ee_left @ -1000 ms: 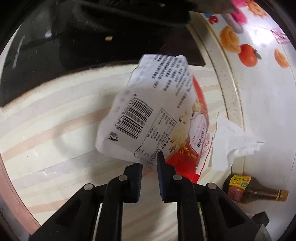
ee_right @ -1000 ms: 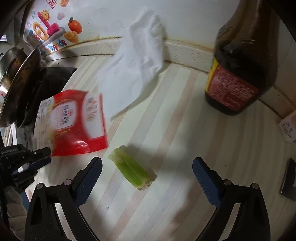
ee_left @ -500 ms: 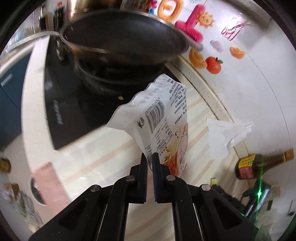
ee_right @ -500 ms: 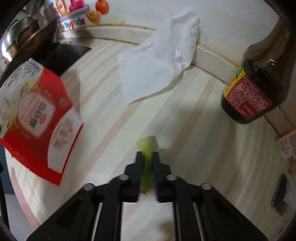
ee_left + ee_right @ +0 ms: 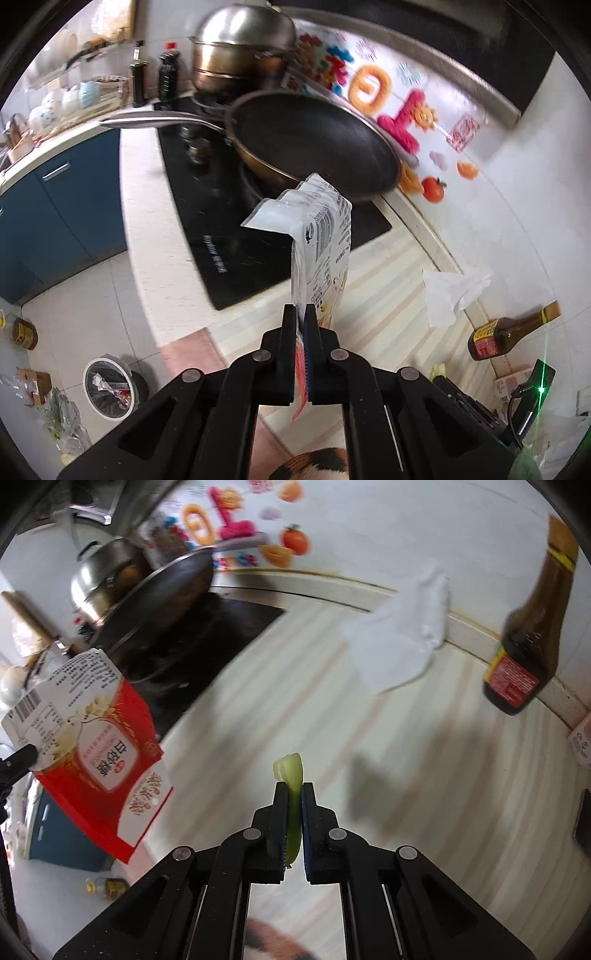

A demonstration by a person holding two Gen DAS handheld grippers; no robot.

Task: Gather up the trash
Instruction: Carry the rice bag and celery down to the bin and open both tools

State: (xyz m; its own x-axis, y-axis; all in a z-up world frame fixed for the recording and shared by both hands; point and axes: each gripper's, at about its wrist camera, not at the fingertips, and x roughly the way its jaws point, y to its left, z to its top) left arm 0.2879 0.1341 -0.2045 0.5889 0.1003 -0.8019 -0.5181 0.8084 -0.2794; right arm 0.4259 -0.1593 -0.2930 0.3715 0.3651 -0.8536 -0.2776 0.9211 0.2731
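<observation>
While the left gripper [image 5: 304, 314] clamps the wrapper [image 5: 325, 236], the right gripper [image 5: 294, 794] pinches a celery piece [image 5: 291, 775].

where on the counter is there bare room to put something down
The striped counter is bare between the black cooktop and the sauce bottle, in front of the white tissue. It is crowded along the back wall, and the frying pan fills the cooktop.
</observation>
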